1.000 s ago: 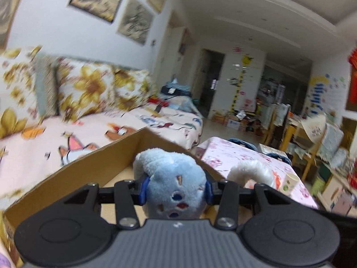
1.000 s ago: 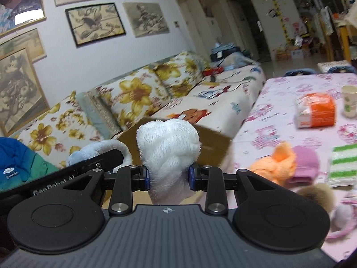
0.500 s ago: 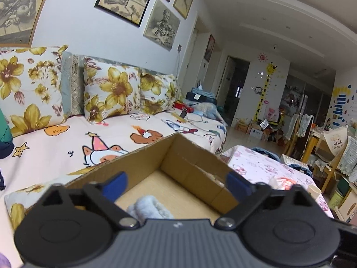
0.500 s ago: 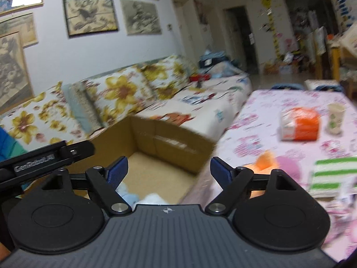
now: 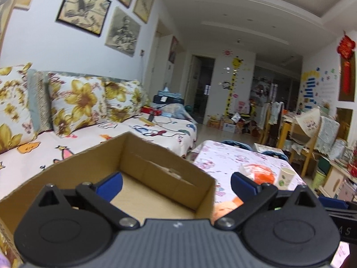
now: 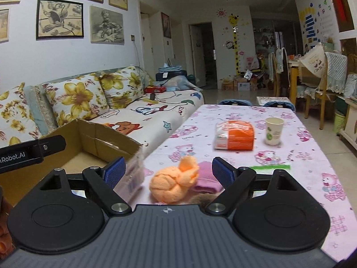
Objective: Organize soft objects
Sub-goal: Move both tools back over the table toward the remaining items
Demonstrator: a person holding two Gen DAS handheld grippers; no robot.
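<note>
Left gripper: jaws standing wide apart, empty, hovering over open brown cardboard box. Right gripper: likewise spread, framing knotted orange cloth bundle untouched.

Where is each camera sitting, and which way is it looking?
Left wrist: on the left hand-held gripper, looking along its open fingers into the cardboard box, with the sofa behind; only the gripper shows.
Right wrist: on the right hand-held gripper, looking over the table at an orange soft toy; its open fingers and part of the left gripper show.
Both see the box, sofa, table, orange pack and paper cup.
</note>
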